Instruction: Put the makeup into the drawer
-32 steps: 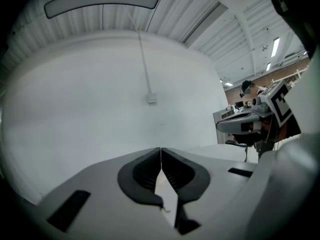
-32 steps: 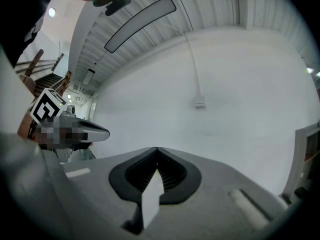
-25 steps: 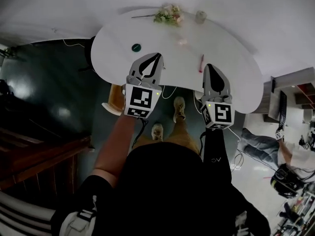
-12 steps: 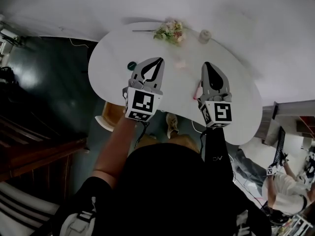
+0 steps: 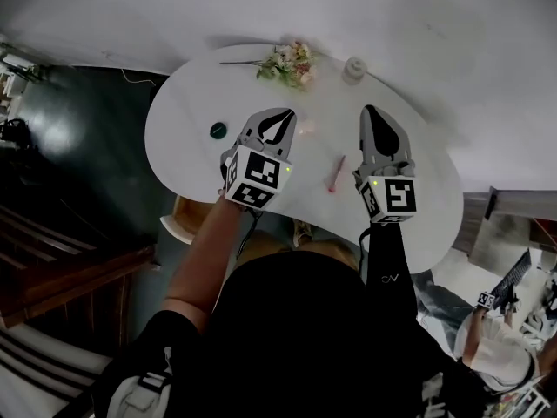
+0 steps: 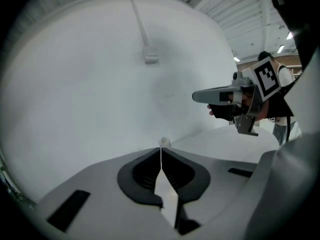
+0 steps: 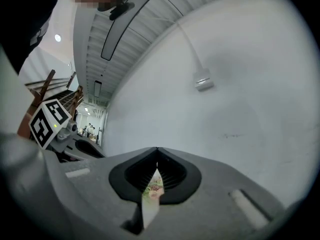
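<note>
White table [image 5: 187, 116], pink makeup stick [image 5: 335, 174] laid on it. Left gripper [image 5: 285, 114] and right gripper [image 5: 369, 110] held either side of stick, jaws shut, empty. Stick probably gets shoved off if approached shut.

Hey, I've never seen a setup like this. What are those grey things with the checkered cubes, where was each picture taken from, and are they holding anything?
A person stands at a white curved table, holding a grey two-jaw gripper in each hand; the cubes are part of them. The head view looks down from a camera on the person's head; the other two views come from cameras riding on the left gripper and right gripper. Both are shut and hold nothing. On the table lie a small bunch of flowers, a small white jar, a dark green round disc and a slim pink stick.
</note>
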